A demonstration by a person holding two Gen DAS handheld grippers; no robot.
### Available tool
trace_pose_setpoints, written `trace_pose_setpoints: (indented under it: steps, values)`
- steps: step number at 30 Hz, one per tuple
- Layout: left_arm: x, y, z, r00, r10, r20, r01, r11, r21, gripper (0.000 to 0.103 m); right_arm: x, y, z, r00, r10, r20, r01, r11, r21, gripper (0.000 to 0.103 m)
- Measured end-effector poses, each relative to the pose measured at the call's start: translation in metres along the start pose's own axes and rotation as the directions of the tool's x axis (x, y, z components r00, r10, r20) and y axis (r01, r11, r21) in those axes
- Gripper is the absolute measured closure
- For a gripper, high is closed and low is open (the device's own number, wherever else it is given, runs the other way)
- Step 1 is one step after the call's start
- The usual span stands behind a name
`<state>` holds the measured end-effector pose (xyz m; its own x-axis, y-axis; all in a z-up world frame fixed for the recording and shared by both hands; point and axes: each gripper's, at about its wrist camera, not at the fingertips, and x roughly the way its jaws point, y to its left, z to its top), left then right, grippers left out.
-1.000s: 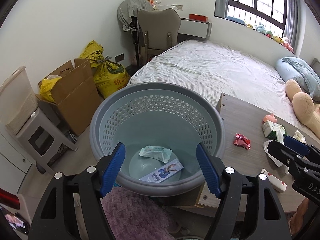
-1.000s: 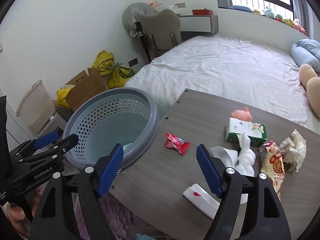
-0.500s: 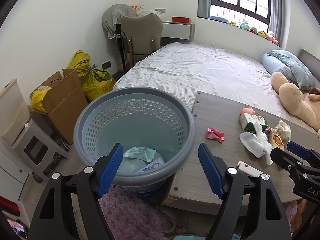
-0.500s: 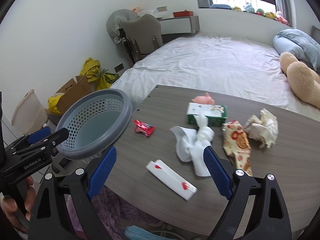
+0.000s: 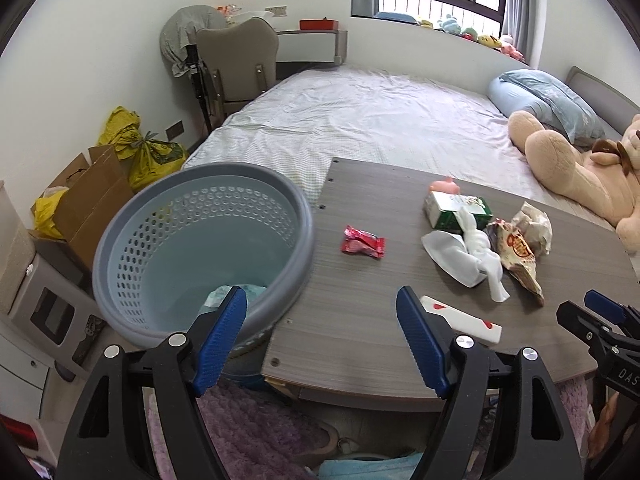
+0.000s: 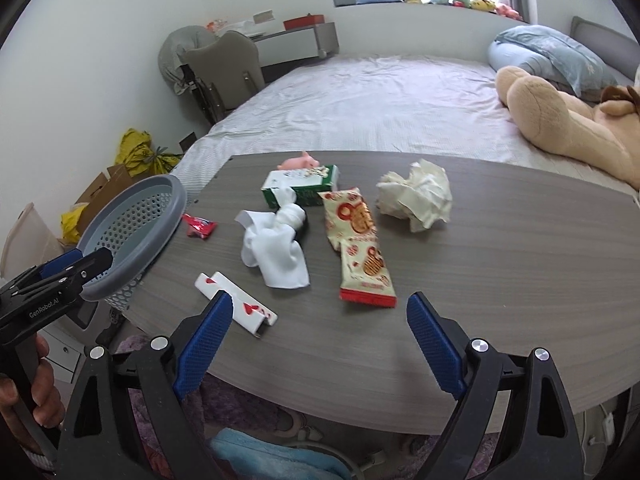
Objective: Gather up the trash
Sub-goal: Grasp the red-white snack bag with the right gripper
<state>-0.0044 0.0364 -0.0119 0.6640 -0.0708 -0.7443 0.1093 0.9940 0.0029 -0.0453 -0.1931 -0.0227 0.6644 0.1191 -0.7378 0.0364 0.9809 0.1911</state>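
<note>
A grey perforated basket (image 5: 200, 248) stands at the table's left edge, also in the right wrist view (image 6: 136, 232), with a pale wrapper (image 5: 236, 294) inside. On the wooden table (image 6: 500, 280) lie a red candy wrapper (image 5: 362, 242), a white-and-red packet (image 6: 236, 304), a white crumpled bag (image 6: 276, 252), a snack wrapper (image 6: 360, 248), a green carton (image 6: 300, 190) and crumpled paper (image 6: 416, 196). My left gripper (image 5: 322, 340) is open and empty over the table's near-left corner. My right gripper (image 6: 318, 344) is open and empty above the near edge.
A pink toy (image 6: 298, 164) lies behind the carton. A bed (image 5: 380, 120) with a teddy bear (image 6: 568, 120) runs behind the table. A chair (image 5: 236, 68), cardboard box (image 5: 88, 208) and yellow bags (image 5: 148, 152) stand at the left wall. A purple rug (image 5: 248, 432) lies below.
Both grippers have swung right, away from the basket and toward the table. More of the trash on the table has come into view. Both stay open and empty.
</note>
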Motion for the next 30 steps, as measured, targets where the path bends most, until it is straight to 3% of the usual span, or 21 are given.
trace_pose_setpoints:
  steps: [7,13,20,27,30]
  values:
    - [0.011,-0.021,-0.008,0.999,-0.02,-0.045,0.02,1.0,0.009,0.029,0.006,-0.015,-0.005,0.999,-0.034,0.008,0.034,0.999,0.008,0.016]
    - [0.015,-0.028,-0.011,0.998,-0.006,-0.061,0.003,0.999,-0.039,0.029,0.024,-0.021,0.005,0.999,-0.043,0.01,0.043,0.999,-0.026,0.021]
    - [0.023,-0.042,-0.013,0.996,0.006,-0.085,-0.012,0.997,-0.07,0.029,0.049,-0.027,0.016,0.999,-0.026,-0.033,0.024,0.997,-0.068,0.025]
    - [0.029,-0.06,-0.015,0.995,0.015,-0.095,-0.018,0.999,-0.029,0.029,0.072,-0.032,0.019,0.996,-0.029,-0.083,0.022,0.996,-0.084,0.029]
    - [0.032,-0.062,-0.016,0.995,0.007,-0.104,-0.009,1.0,-0.02,0.029,0.08,-0.032,0.02,0.994,-0.029,-0.103,0.02,0.996,-0.088,0.036]
